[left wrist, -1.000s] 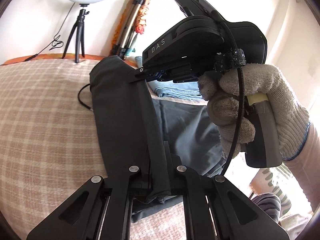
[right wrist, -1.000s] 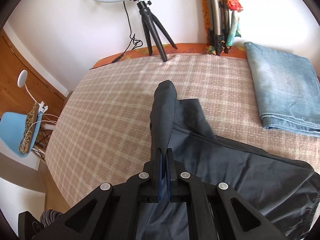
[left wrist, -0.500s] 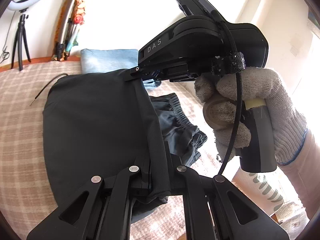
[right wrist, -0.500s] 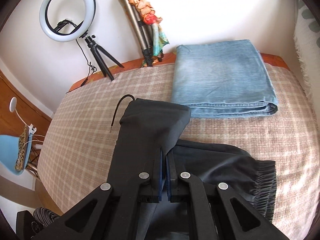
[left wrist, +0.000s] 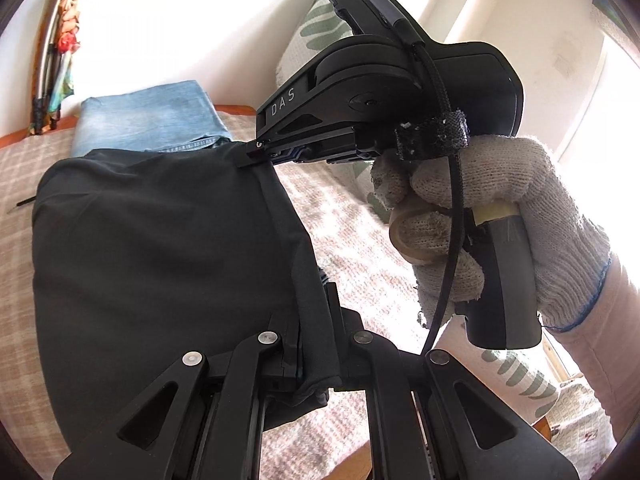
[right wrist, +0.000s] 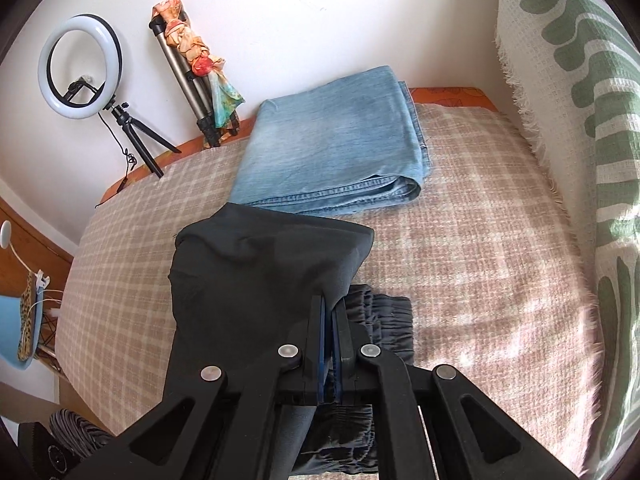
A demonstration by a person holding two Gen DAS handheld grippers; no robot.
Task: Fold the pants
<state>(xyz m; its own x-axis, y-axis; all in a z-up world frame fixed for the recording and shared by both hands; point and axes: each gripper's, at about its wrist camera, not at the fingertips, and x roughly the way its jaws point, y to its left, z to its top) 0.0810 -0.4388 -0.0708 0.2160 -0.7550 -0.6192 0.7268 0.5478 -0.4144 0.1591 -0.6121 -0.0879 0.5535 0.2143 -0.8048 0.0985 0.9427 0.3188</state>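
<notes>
Dark pants (right wrist: 256, 276) run out under the right claw (right wrist: 330, 308), lower frame; their elastic waistband (right wrist: 380, 312) mostly hidden.

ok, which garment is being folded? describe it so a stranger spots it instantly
On the beige checked bedspread, nearer the camera than the folded blue jeans by the wall. It's the dark grey pants, lifted and pinched in both the left gripper and right gripper: the only dark, unfolded garment.
</notes>
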